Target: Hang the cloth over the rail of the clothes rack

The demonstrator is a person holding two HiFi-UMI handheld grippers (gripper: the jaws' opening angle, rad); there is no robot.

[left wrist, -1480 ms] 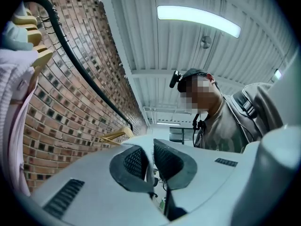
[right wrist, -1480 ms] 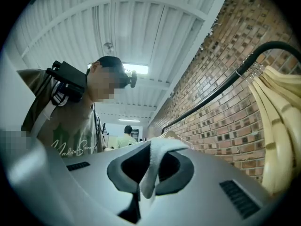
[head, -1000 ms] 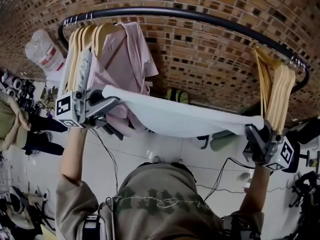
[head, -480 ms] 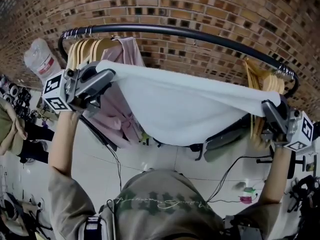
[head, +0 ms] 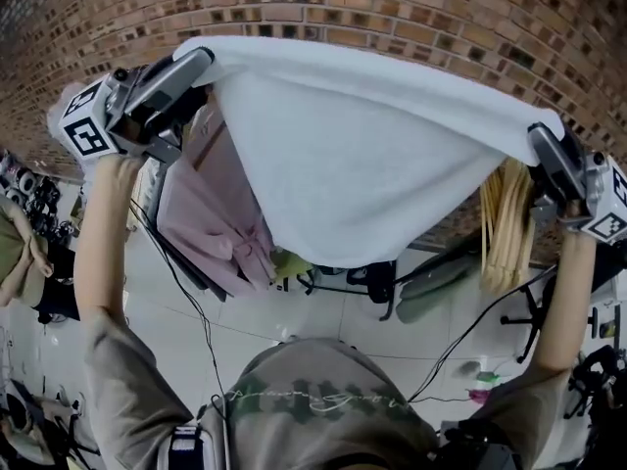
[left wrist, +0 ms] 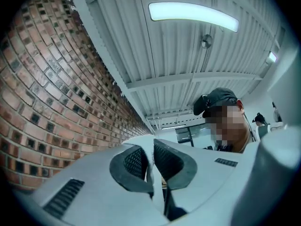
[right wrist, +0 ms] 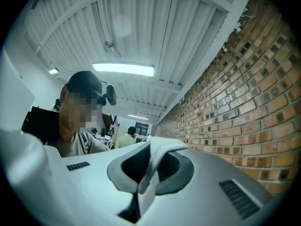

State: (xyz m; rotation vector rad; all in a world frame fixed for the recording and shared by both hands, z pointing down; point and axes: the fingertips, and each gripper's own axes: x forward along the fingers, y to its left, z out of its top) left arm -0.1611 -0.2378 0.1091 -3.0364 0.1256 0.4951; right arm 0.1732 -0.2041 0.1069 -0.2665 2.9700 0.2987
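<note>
White cloth [head: 362, 155] spread wide, up high against brick wall [head: 411, 8], middle sagging in deep belly. Soft, light, floppy stuff, so I'd say top corners are right place to hold; keeps upper edge taut.

Left gripper [head: 199, 64] pinched on one corner, right gripper [head: 542, 137] on other, fabric squeezed tight in both gripper views.

Arms stretched up, wide apart. Rail not visible, probably behind cloth. Pink shirt [head: 211, 213], wooden hangers [head: 505, 228] peeking below.

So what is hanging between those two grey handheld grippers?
A white cloth, spread wide, its top corners pinched by the left gripper and right gripper; the head view shows it.
</note>
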